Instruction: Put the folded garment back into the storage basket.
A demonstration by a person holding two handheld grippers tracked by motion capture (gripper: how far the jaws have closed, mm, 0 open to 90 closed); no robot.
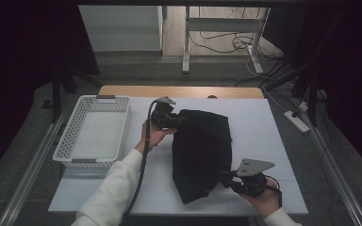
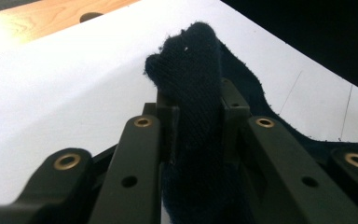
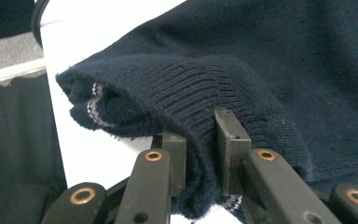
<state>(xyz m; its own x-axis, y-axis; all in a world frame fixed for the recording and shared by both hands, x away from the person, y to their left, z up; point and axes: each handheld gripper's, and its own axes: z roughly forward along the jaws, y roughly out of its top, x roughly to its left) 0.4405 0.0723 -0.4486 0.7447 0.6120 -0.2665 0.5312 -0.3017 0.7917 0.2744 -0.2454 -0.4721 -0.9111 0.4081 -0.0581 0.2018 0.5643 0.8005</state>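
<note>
Item: dark knit sweater (image 1: 201,153), folded, lying on the white worktop (image 1: 264,127) to the right of the white basket (image 1: 94,132).

Left hand-held gripper (image 2: 193,112): jaws clamped on a bunched corner at the sweater's far edge, the side nearest the basket, likely to lift it.

Right hand-held gripper (image 3: 200,140): jaws pinching the ribbed hem at the sweater's near edge, opposite the basket, seemingly to keep the fold together.

Basket: holds nothing visible; probable destination.
</note>
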